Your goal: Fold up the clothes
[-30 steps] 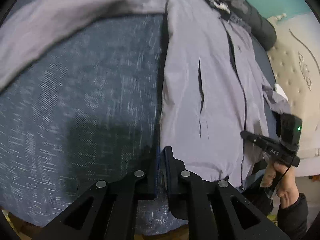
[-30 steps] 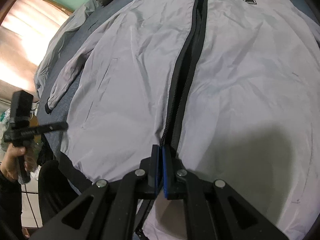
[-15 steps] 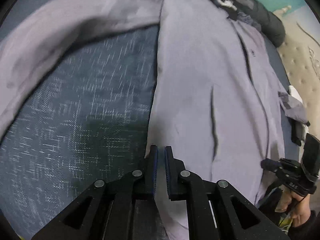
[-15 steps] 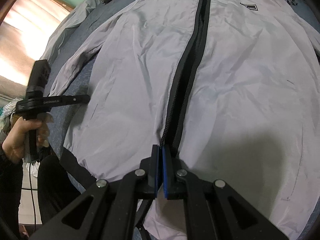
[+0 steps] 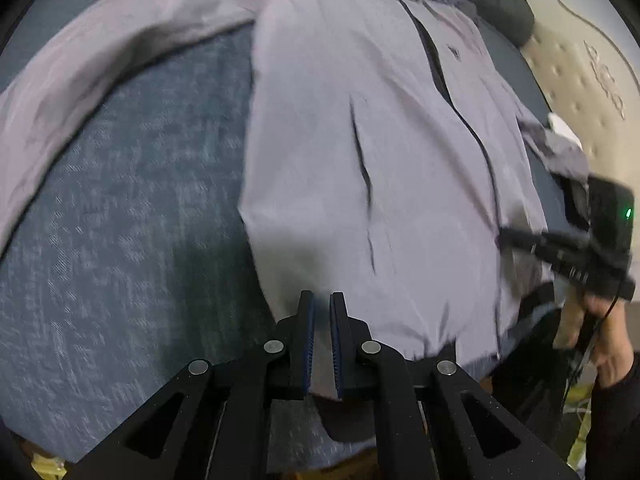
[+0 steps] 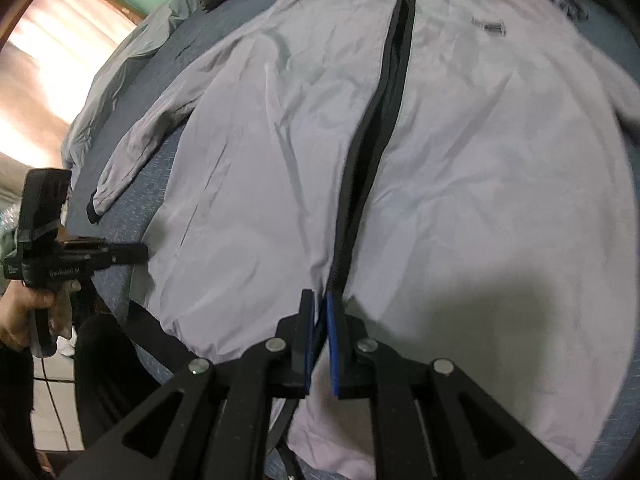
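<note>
A light grey jacket lies flat and face up on the blue bedding, its black zipper running down the middle. My right gripper sits at the zipper's lower end near the hem. Its jaws are opening a crack, the zipper end lies at the gap, and the pads no longer press on it. My left gripper is shut and holds nothing. It hovers over the jacket's lower side edge. Each gripper shows in the other's view: the left gripper and the right gripper.
One sleeve stretches out across the bedding at the left. A dark padded garment lies beyond the collar. A beige quilted headboard stands on the right. A grey cover lies bunched by the bed edge.
My left gripper swung from over the bare bedding onto the jacket's lower side edge. The right gripper stayed put and its jaws parted slightly.
</note>
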### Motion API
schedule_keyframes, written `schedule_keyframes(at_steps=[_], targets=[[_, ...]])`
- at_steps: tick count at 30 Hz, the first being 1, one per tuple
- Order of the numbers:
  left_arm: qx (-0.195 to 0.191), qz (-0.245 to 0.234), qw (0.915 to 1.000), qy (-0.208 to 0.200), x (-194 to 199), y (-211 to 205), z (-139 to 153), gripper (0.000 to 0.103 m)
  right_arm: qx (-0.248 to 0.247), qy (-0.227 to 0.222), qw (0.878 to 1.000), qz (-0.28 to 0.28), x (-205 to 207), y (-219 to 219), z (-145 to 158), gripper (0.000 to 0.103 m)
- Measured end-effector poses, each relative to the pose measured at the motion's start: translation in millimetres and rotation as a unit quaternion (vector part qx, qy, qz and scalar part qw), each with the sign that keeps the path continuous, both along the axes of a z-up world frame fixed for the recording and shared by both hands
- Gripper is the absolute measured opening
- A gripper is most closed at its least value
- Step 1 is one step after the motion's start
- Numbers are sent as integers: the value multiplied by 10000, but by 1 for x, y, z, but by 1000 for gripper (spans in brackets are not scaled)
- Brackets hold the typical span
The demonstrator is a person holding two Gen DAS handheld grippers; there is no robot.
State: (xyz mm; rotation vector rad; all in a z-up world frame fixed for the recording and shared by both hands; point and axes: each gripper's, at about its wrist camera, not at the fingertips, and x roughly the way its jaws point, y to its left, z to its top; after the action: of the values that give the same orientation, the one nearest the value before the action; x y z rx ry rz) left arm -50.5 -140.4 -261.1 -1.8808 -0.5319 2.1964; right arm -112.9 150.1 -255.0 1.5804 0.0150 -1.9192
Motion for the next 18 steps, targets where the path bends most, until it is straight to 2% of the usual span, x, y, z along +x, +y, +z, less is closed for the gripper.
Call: schedule_keyframes(at_steps=[5,9,15,18], targets=[[-109,-108,9997,-198,10,10,-16,9,-186,141,9996,176,9,1,14,6],[-201,-110,9995,-223,11,14,-16,10,-263,-39,9985,469,21,-15,-1,6],[-221,-73,9997,-102,16,11,3,15,9,-488,9978,455,20,-22,-36,6],[-222,-6,9997,-81,17,6,5,20,-138,-554,9976,379,18,-14,-33,6]])
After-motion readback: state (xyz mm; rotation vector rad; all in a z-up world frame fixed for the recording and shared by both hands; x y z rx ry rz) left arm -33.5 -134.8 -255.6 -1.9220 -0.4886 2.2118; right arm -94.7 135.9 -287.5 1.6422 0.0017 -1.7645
